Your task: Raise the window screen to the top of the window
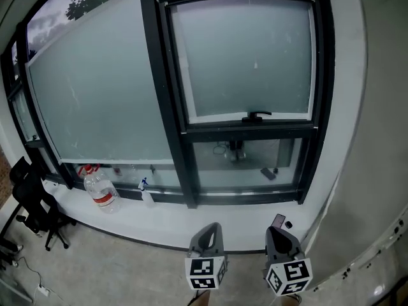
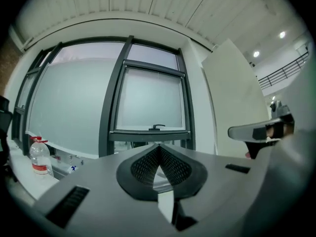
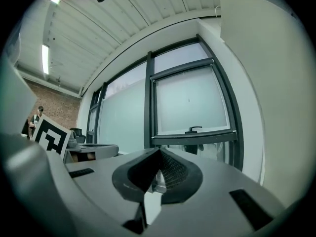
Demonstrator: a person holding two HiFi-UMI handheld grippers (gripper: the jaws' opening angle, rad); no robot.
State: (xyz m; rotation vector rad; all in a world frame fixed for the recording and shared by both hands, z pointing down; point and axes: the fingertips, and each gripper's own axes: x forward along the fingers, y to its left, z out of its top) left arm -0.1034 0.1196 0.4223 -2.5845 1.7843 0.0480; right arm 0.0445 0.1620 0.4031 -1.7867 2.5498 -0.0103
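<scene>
Frosted glass in dark frames fills the wall ahead, above a white sill [image 1: 167,220].

Everything is placed from the window screen [image 1: 245,56]. It covers the upper and larger part of the right-hand opening, and its pale mesh reaches the top of the frame. Its bottom rail carries a small black handle [image 1: 256,115] at the middle. Under that rail is a strip of clear glass.

Below the screen and nearer the camera, both tools hang side by side in front of the sill, apart from the window.
- The left gripper [image 2: 158,147] points up at the screen. Its jaws are closed tip to tip with nothing between them.
- The right gripper [image 3: 159,152] is just beside the left one. Its jaws are also pressed together at the tips and empty.
- Each carries its marker cube [image 1: 206,273] at the near end.

Left of the screen, past a thick black mullion [image 1: 162,94], is a wide frosted pane. On the sill below that pane stand a clear water bottle [image 1: 101,190] with a red label and a small spray bottle [image 1: 146,193]. A black office chair [image 1: 35,203] stands on the floor, far to the left of the screen.
</scene>
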